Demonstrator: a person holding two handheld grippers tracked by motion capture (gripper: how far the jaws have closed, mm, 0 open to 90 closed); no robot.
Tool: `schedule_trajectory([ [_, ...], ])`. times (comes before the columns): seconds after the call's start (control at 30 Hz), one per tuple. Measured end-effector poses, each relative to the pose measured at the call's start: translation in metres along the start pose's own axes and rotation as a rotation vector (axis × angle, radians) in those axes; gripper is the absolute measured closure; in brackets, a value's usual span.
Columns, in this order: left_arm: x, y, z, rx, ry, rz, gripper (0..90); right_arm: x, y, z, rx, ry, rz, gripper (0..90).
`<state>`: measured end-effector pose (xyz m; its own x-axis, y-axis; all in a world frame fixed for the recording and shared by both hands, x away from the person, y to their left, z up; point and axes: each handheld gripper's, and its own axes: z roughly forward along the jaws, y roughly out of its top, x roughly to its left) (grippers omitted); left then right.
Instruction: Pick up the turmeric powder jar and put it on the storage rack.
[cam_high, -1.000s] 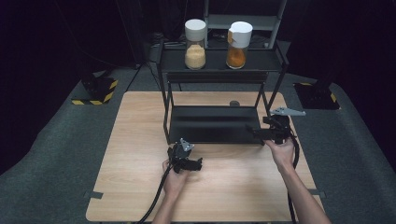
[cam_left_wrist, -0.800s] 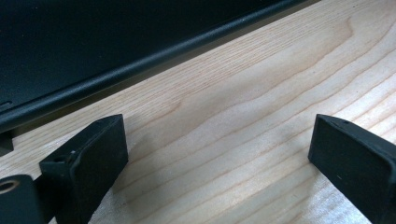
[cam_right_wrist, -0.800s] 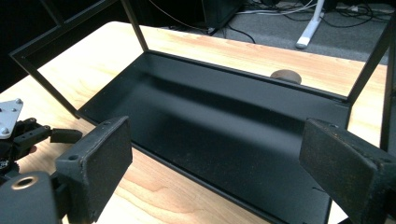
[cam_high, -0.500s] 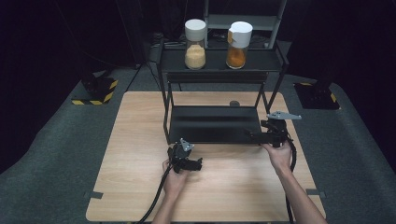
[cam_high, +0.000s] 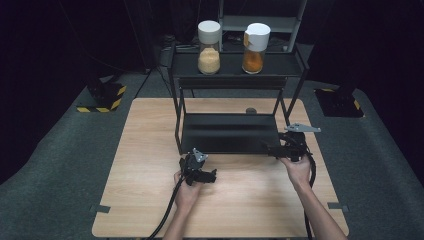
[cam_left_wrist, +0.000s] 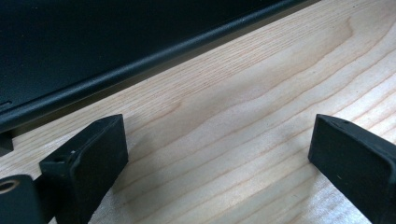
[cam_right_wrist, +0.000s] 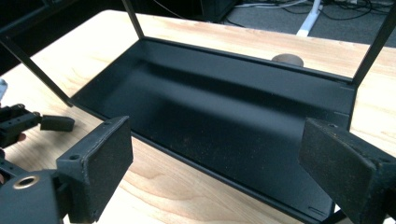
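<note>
A black two-tier rack stands at the back of the wooden table. Two white-lidded jars are on its top shelf, one with pale grains and one with orange powder. My left gripper lies low over the wood just in front of the rack, jaws open with nothing between them. At the rack's front right corner my right gripper points left across the empty lower shelf; it is open and holds nothing.
A small dark round disc lies on the table behind the rack. Black-and-yellow striped stand bases sit on the grey floor at the left and right. Bare wood spreads around both hands.
My right gripper has drifted slightly toward the near edge of the table. The left gripper has stayed put.
</note>
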<state>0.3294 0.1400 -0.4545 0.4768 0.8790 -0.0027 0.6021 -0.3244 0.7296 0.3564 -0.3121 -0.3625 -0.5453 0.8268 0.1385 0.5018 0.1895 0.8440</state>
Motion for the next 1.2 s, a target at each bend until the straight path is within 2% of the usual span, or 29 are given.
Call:
schedule_trajectory([
  [0.33,0.0,0.0,0.0,0.0,0.0,0.0,4.5,0.0,-0.007,0.004,0.01,-0.003,0.008,9.5],
  [0.47,0.0,0.0,0.0,0.0,0.0,0.0,4.5,0.007,-0.011,0.007,0.023,-0.023,-0.019,9.5],
  [0.9,0.0,0.0,0.0,0.0,0.0,0.0,4.5,0.008,-0.018,0.014,0.036,-0.025,-0.012,9.7],
  [1.2,0.0,0.0,0.0,0.0,0.0,0.001,4.5,0.012,-0.026,0.016,0.05,-0.061,-0.031,9.7],
])
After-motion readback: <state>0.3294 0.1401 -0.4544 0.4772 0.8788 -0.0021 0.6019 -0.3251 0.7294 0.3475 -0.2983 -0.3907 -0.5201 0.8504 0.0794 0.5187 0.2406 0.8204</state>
